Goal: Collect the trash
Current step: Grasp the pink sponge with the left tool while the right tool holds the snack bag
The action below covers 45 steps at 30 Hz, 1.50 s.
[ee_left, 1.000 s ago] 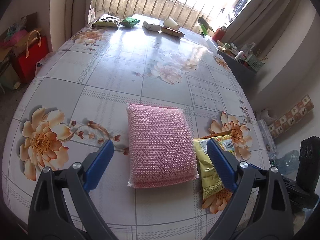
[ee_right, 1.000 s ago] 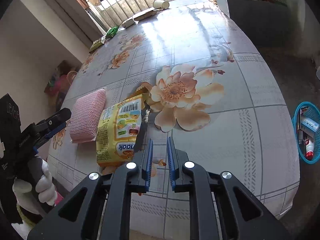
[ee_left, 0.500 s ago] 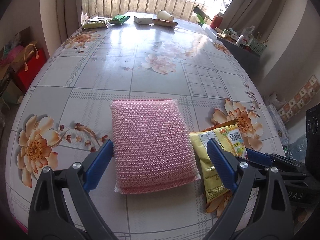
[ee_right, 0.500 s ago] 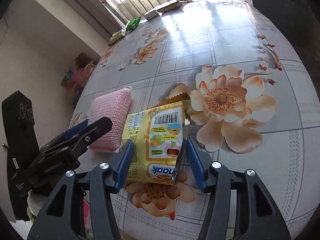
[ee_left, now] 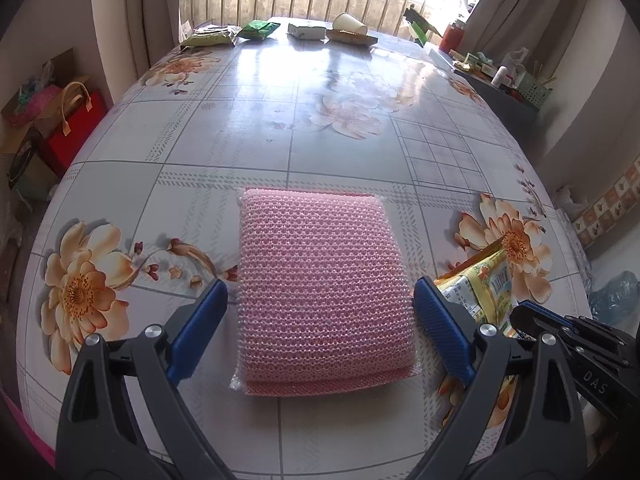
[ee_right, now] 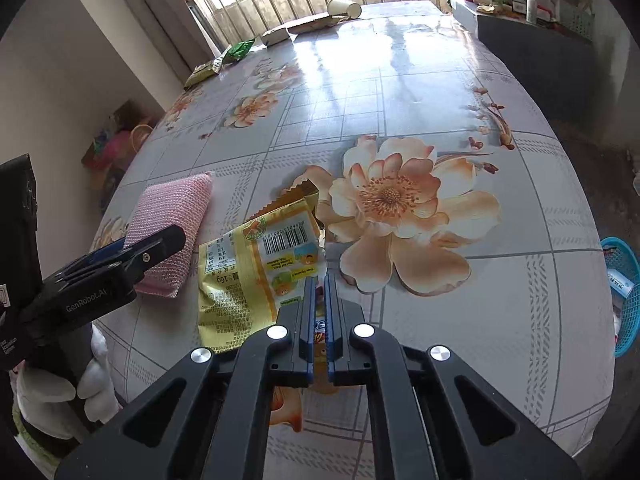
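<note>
Wrapper: crinkled yellow foil snack wrapper (ee_right: 256,276) with a barcode and a torn zigzag top lies flat on the floral vinyl tablecloth (ee_right: 420,92), just beside the pink knitted scrub sponge in clear film (ee_left: 324,300).
Right gripper: right gripper (ee_right: 318,292) has just been closing, and its blue pads are now clenched on the wrapper's near right edge; the foil shows between them.
Left gripper: left gripper (ee_left: 320,316) stands released, jaws wide, straddling the near end of the sponge without touching it.
Step in hand: securing the wrapper for lifting, by my reading.
Doing it well: thin foil slips and tears, so keep the pinch firm and lift straight up and slowly; the free left half will likely droop and flutter.
Destination: a blue mesh plastic basket (ee_right: 624,300) sits on the floor past the table's right edge, a likely bin.
Surfaces: tablecloth glossy and slick; sponge soft, bumpy, pillow-shaped; wrapper stiff and creased.
Remaining trash: a white paper cup (ee_left: 350,24) and packets at the far end.
</note>
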Tool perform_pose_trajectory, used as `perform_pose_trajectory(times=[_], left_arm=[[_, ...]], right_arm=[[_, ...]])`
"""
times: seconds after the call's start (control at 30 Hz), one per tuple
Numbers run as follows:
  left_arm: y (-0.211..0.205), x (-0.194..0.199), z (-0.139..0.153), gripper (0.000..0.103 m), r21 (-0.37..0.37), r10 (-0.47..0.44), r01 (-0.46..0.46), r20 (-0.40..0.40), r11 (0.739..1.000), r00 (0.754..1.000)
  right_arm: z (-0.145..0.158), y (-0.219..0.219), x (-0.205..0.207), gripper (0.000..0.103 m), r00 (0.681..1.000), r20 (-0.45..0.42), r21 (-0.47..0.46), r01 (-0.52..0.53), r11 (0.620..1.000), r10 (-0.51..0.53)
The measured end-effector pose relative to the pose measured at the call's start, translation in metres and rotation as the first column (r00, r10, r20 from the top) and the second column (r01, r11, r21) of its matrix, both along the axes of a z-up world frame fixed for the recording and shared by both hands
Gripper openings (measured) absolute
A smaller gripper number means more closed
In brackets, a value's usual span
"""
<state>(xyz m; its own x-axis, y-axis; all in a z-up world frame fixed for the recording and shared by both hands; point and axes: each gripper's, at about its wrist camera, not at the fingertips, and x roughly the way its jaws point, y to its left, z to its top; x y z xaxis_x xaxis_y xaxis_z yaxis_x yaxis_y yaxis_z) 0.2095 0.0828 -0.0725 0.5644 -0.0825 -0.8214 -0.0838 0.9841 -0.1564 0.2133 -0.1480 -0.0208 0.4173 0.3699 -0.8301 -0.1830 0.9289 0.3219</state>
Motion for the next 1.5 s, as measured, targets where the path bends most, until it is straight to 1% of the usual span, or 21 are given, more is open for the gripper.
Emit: perform_pose_trajectory(times=[0.17,0.33,0.4,0.5,0.57,0.6,0.63,0.67,0.7,0.77,0.8,0.83,0.9,0.97,1.0,1.1,1.2,1.23,1.3,1.33,1.5], left_arm=[[-0.003,0.003,-0.003,0.09,0.018,-0.014,0.014,-0.005,1.0,1.0],[-0.006,0.003,-0.004,0.089,0.052,-0.033,0.033,0.006,0.998,0.999],[-0.005,0.002,-0.003,0.08,0.053,-0.04,0.039,0.009,0.998,0.999],[-0.002,0.001,-0.003,0.079,0.044,-0.038,0.037,0.009,0.998,0.999],[0.0,-0.001,-0.003,0.078,0.046,-0.035,0.035,0.012,0.998,0.999],[0.001,-0.003,-0.002,0.078,0.044,-0.035,0.034,0.014,0.998,0.999],[0.002,-0.006,-0.002,0.078,0.043,-0.032,0.031,0.015,0.999,0.999],[0.004,-0.008,-0.002,0.078,0.043,-0.028,0.027,0.017,0.999,0.999],[0.006,-0.011,-0.001,0.078,0.041,-0.024,0.024,0.018,0.999,1.0],[0.011,-0.017,0.0,0.078,0.036,-0.014,0.013,0.02,0.999,1.0],[0.014,-0.021,0.001,0.078,0.034,-0.008,0.008,0.021,0.999,1.0],[0.017,-0.024,0.002,0.078,0.03,-0.003,0.002,0.023,1.0,1.0],[0.024,-0.029,0.004,0.078,0.017,0.006,-0.007,0.027,1.0,1.0],[0.03,-0.034,0.006,0.077,0.001,0.015,-0.015,0.033,1.0,0.999],[0.032,-0.035,0.007,0.077,-0.007,0.019,-0.019,0.036,1.0,0.999],[0.038,-0.041,0.012,0.077,-0.028,0.029,-0.027,0.049,0.999,0.998],[0.042,-0.046,0.018,0.077,-0.037,0.029,-0.027,0.067,0.999,0.997],[0.043,-0.047,0.02,0.077,-0.041,0.03,-0.027,0.073,0.999,0.997],[0.044,-0.05,0.024,0.077,-0.051,0.031,-0.027,0.083,0.998,0.996],[0.044,-0.051,0.026,0.077,-0.056,0.032,-0.027,0.087,0.998,0.996],[0.038,-0.057,0.035,0.077,-0.061,0.02,-0.014,0.106,0.998,0.994]], right_arm=[[0.0,-0.038,-0.006,0.004,0.994,-0.002,0.015,0.107,0.994,-0.107],[-0.001,-0.07,-0.012,0.004,0.986,-0.01,0.105,0.167,0.98,-0.167],[-0.001,-0.075,-0.014,0.004,0.986,-0.017,0.155,0.164,0.974,-0.164],[0.0,-0.074,-0.017,0.005,0.991,-0.04,0.23,0.132,0.964,-0.126],[0.004,-0.06,-0.015,0.008,0.995,-0.036,0.218,0.1,0.971,-0.094],[0.006,-0.049,-0.015,0.021,0.997,-0.028,0.202,0.077,0.976,-0.073],[0.009,-0.04,-0.015,0.049,0.998,-0.015,0.181,0.055,0.982,-0.054],[0.013,-0.03,-0.017,0.059,0.999,0.011,0.158,0.038,0.987,-0.04],[0.016,-0.02,-0.018,0.066,0.999,0.034,0.13,0.011,0.991,-0.016],[0.018,0.001,-0.018,0.07,0.998,0.057,0.061,-0.045,0.997,0.041],[0.017,0.01,-0.018,0.076,0.996,0.064,0.027,-0.061,0.998,0.059],[0.016,0.018,-0.018,0.077,0.995,0.068,-0.012,-0.076,0.997,0.077],[0.012,0.035,-0.017,0.077,0.99,0.081,-0.092,-0.104,0.99,0.112],[0.006,0.045,-0.017,0.077,0.988,0.101,-0.167,-0.098,0.981,0.116],[0.002,0.047,-0.016,0.077,0.988,0.105,-0.184,-0.088,0.979,0.109],[0.002,0.042,-0.019,0.076,0.99,0.119,-0.178,-0.058,0.982,0.08],[0.005,0.037,-0.022,0.068,0.99,0.123,-0.18,-0.042,0.983,0.065],[0.006,0.036,-0.023,0.055,0.991,0.122,-0.184,-0.035,0.982,0.058],[0.007,0.032,-0.022,0.047,0.992,0.115,-0.168,-0.025,0.985,0.045],[0.006,0.033,-0.02,0.036,0.993,0.109,-0.16,-0.023,0.987,0.04],[0.008,0.021,-0.025,0.033,0.994,0.109,-0.103,0.003,0.995,0.009]])
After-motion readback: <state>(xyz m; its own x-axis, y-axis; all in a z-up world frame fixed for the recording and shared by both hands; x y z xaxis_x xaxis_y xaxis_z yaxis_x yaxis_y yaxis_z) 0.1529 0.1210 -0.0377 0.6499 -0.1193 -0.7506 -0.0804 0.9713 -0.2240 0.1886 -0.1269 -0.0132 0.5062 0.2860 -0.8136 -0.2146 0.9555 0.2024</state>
